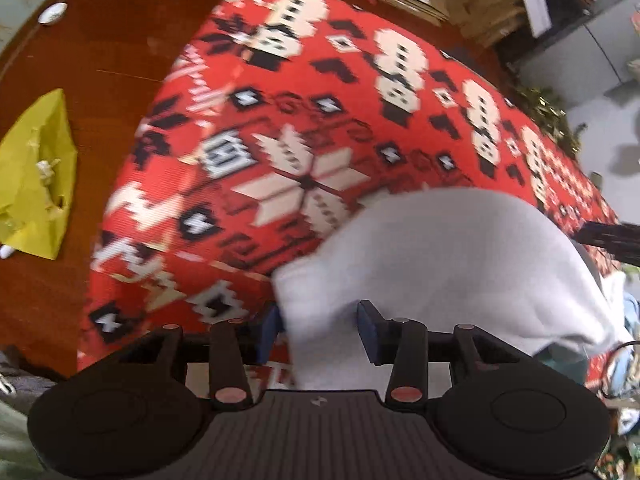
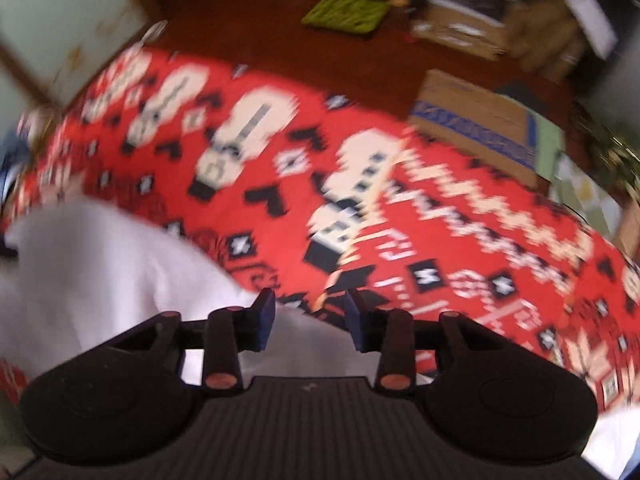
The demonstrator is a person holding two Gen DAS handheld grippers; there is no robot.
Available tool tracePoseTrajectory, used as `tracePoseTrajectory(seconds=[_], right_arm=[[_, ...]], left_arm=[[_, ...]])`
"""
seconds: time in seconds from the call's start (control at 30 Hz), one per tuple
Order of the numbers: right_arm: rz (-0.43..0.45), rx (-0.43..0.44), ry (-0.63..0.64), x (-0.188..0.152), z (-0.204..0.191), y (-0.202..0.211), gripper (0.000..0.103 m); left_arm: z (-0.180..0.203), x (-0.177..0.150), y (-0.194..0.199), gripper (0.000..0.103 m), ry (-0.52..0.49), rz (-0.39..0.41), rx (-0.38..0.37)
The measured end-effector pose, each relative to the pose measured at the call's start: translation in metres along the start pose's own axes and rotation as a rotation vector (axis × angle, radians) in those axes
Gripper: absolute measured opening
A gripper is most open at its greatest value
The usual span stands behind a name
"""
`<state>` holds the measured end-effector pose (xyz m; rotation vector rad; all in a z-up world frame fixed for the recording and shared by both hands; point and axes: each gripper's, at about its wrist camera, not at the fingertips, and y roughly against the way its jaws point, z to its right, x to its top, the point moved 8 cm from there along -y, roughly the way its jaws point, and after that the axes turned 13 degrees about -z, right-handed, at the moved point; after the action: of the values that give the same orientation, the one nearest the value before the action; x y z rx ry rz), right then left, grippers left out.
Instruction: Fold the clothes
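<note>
White garment (image 1: 440,264) lies between your 2 open grippers' jaws (left (image 1: 320,330), right (image 2: 310,322)), over the red patterned cloth (image 1: 280,140); neither grips it.

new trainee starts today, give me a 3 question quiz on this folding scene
1. True or false: the white garment lies on a red patterned cloth.
2. In the left wrist view, what sits on the floor left of the cloth? A) yellow bag B) blue bucket C) black shoe
3. Fill in: both the left tongs and the right tongs have their jaws ____, with white fabric between them.

Key: 1 true; 2 A, the yellow bag; 3 open.
</note>
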<state>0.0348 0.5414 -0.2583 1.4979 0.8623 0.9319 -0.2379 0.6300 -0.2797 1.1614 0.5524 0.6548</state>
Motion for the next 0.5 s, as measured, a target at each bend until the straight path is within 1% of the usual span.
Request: tracePoseTrajectory(seconds=[0.03,0.07,0.17,0.23,0.3,0.33,0.4,0.47,0.5], right_arm=[[-0.019,-0.001,0.025,-0.001,-0.003,-0.009,0.043],[-0.037,-0.001,0.041,-0.003,-0.006,-0.017,0.043],[-0.074,0.014,0.048,-0.006,-0.009,-0.036,0.042],[-0.077,0.028,0.055,-0.007,-0.011,-0.043,0.031],[-0.075,0.02,0.078,-0.007,-0.015,-0.044,0.013],[-0.072,0.01,0.086,-0.007,-0.017,-0.044,0.008],[-0.059,-0.01,0.08,-0.006,-0.017,-0.039,0.006],[-0.024,-0.018,0.033,-0.003,-0.011,-0.029,0.005],[0.002,-0.02,0.003,0.0,-0.006,-0.021,0.005]], left_arm=[[0.002,-0.001,-0.003,0.042,-0.009,-0.009,-0.005],[0.002,-0.001,-0.007,0.042,-0.012,-0.016,0.005],[0.001,0.004,-0.012,0.041,0.005,-0.015,-0.004],[0.001,0.008,-0.014,0.041,0.02,-0.01,-0.014],[0.001,0.012,-0.017,0.041,0.035,-0.005,-0.025],[0.001,0.014,-0.018,0.041,0.043,-0.003,-0.03],[0.0,0.018,-0.019,0.037,0.051,0.008,-0.022],[0.0,0.021,-0.019,0.027,0.059,0.02,-0.013],[0.001,0.023,-0.018,0.026,0.057,0.029,-0.004]])
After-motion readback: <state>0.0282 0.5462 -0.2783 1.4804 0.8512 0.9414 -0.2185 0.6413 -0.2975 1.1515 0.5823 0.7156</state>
